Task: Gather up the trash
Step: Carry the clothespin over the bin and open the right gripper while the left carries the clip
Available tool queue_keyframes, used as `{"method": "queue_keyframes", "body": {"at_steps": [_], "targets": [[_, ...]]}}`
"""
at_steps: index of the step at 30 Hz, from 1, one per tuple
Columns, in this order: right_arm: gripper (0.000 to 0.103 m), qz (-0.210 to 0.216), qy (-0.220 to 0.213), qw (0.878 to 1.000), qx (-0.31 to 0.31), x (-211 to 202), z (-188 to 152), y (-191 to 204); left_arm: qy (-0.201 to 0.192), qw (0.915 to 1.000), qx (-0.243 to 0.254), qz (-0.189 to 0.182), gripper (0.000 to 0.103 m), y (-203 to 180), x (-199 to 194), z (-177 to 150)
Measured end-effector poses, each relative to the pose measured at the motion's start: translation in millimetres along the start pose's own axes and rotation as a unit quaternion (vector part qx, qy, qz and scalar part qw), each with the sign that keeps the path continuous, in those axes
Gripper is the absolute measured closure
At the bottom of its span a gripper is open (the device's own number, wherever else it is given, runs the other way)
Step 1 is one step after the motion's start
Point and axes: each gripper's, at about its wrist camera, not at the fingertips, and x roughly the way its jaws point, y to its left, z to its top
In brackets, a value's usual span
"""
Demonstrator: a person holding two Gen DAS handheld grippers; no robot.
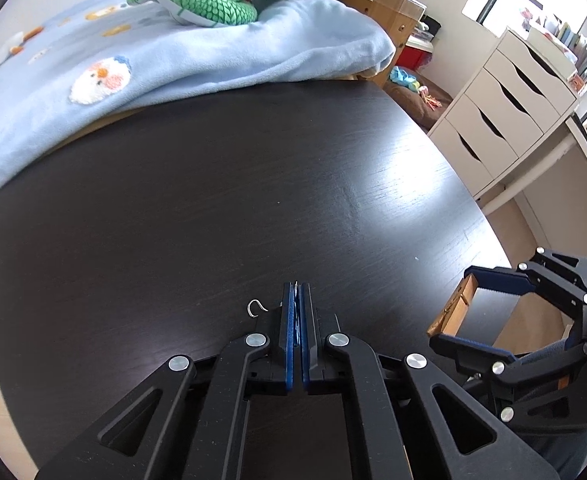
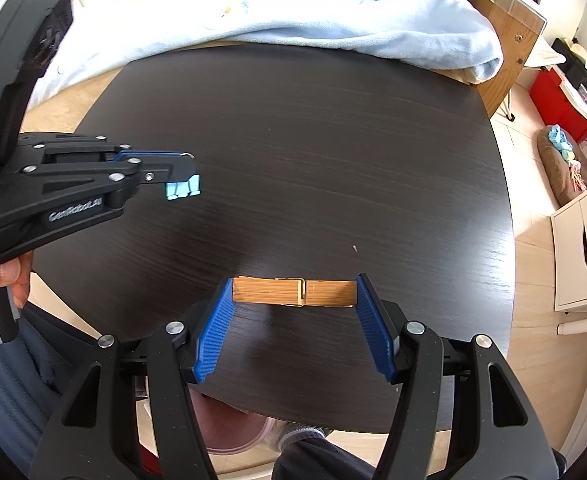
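Over the dark round table [image 2: 293,140], I hold one piece of clutter in each claw. My left gripper [image 2: 187,174] is clenched on the thin wire handle of a small pale-blue binder clip [image 2: 183,191]; from my right-hand camera the clip's body hangs below the pads, seemingly clear of the tabletop, and from my left-hand camera the wire loop [image 1: 255,307] curls out to the left of the pressed-together blue pads. I judge the handle was chosen because it is the only part slim enough to pinch from above.

My right gripper [image 2: 293,294], near the table's near edge, grasps a wooden clothespin [image 2: 293,292] end to end, one blue pad on each tip. Held lengthwise, the peg keeps my jaws spread wide.

Both pieces are gripped, so the pickup looks done and only the drop-off remains, by my reading.

As for containers, no open bin is plainly in view. Below the near table edge a pinkish round rim [image 2: 241,440] shows beside my leg; whether it is a trash can, or holds anything, I cannot tell. The white drawer unit [image 1: 505,116] at far right is closed.
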Motion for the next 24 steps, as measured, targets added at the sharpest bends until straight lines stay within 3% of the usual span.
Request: {"method": "queue_keyframes", "body": {"at_steps": [11,24], "targets": [[0.043,0.004,-0.031,0.999,-0.016,-34.4,-4.1,19.7,-0.020,0.9979,0.028,0.054,0.101,-10.0,-49.6,-31.1],[0.043,0.019,-0.085,0.995,-0.045,-95.0,-36.4,49.8,-0.066,0.9945,0.040,0.071,0.101,-36.2,-112.0,-84.7]]}}
